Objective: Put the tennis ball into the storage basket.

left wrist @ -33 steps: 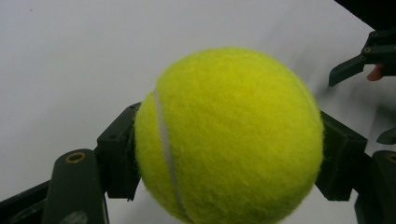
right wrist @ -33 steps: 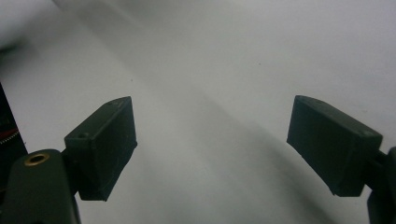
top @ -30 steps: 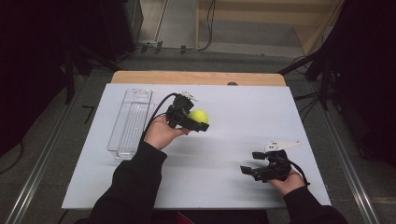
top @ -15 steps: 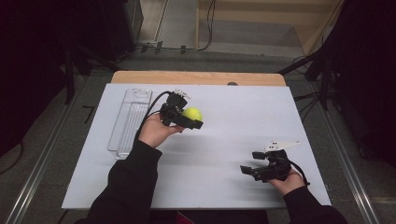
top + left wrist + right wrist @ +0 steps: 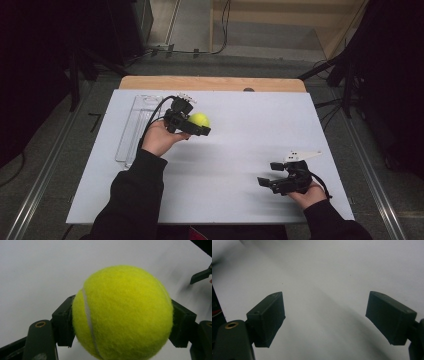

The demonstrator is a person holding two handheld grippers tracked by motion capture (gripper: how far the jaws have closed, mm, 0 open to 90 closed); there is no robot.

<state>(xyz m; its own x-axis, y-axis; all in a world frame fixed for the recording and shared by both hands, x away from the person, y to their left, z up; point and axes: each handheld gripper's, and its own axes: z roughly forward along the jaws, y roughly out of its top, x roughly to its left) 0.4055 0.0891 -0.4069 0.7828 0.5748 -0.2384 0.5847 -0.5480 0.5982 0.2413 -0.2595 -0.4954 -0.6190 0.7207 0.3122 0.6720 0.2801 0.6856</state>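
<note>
Clear tray (image 5: pixel 131 131) — white table (image 5: pixel 240 150)

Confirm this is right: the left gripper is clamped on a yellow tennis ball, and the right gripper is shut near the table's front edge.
One detail is wrong. The right gripper is open, not shut: the right gripper view shows its jaws wide apart with bare table between them. The rest stands: the left gripper is clamped on the yellow tennis ball.

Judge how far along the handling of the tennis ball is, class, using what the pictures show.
Done: the left gripper has shut on the tennis ball. In hand: it holds the ball above the white board, beside the clear tray. Left: setting it down, perhaps in that tray. The right gripper waits open, holding nothing.
</note>
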